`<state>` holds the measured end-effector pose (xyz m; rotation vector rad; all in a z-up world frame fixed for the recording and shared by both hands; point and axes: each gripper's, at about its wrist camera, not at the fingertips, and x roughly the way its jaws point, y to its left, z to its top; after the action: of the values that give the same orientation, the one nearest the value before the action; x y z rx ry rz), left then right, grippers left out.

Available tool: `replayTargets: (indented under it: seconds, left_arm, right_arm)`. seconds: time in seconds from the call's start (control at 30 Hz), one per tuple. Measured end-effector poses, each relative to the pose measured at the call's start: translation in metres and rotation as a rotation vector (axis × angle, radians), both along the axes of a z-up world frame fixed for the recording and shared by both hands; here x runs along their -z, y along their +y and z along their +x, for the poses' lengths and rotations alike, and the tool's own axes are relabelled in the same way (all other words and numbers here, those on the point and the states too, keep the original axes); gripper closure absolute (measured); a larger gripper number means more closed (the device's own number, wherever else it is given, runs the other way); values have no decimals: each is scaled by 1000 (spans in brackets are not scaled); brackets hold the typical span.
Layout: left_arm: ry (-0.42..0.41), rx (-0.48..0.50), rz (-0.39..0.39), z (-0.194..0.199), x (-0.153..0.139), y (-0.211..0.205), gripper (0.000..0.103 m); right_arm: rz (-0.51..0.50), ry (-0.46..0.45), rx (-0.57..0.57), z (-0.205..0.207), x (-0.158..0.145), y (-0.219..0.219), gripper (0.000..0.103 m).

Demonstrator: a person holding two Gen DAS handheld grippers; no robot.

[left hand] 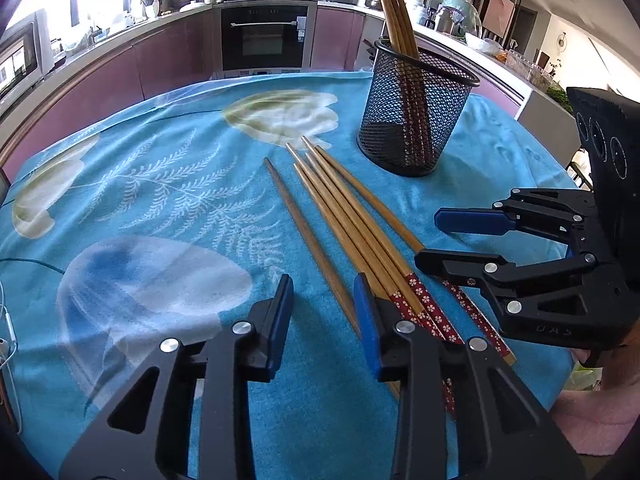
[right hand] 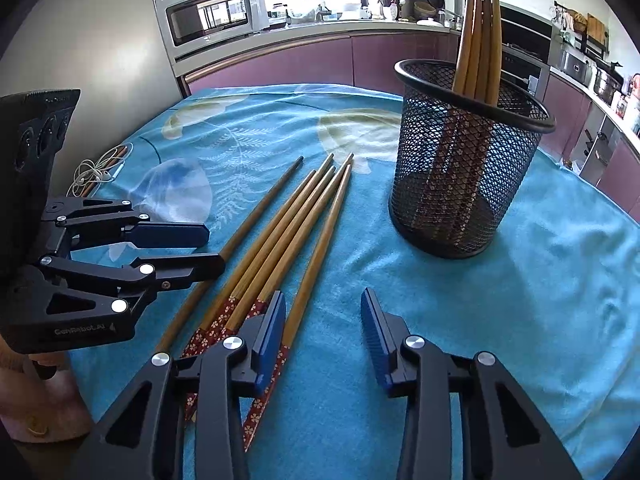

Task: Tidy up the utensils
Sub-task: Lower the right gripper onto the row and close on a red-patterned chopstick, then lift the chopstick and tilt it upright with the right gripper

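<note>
Several wooden chopsticks (left hand: 344, 216) with red flowered ends lie side by side on the blue cloth; they also show in the right wrist view (right hand: 288, 224). A darker plain chopstick (left hand: 304, 236) lies just left of them. A black mesh cup (left hand: 416, 112) stands behind, holding several chopsticks upright (right hand: 478, 36); the cup also shows in the right wrist view (right hand: 464, 160). My left gripper (left hand: 324, 312) is open and empty over the near ends of the chopsticks. My right gripper (right hand: 322, 320) is open and empty, just right of the pile; it also shows in the left wrist view (left hand: 432, 236).
The table (left hand: 160, 184) is covered by a blue flowered cloth. White earphones and a cable (right hand: 96, 172) lie at its left edge. Kitchen counters, an oven (left hand: 264, 36) and a microwave (right hand: 212, 12) stand behind the table.
</note>
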<state>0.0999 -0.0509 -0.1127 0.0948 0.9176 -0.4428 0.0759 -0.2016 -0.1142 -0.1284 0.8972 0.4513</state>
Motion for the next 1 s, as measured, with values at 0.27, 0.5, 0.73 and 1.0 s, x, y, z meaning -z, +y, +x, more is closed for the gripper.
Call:
replayTargets:
  seconds: [0.27,0.5,0.73,1.0]
  left_arm:
    - [7,-13,9,13,1,-4,76]
    - [14,-36,3,20,1,-6,85]
    - [13,-52,3,22,2,-6,85]
    - [6,-91,-5,21,2,-5,91]
  right_arm:
    - [-8,-4,12,9,0,4,76]
    - [5,-1,31,17,0,5,83]
    - [56,24,59,22,1,-4,94]
    - [125,47,80,22,2,-14,97]
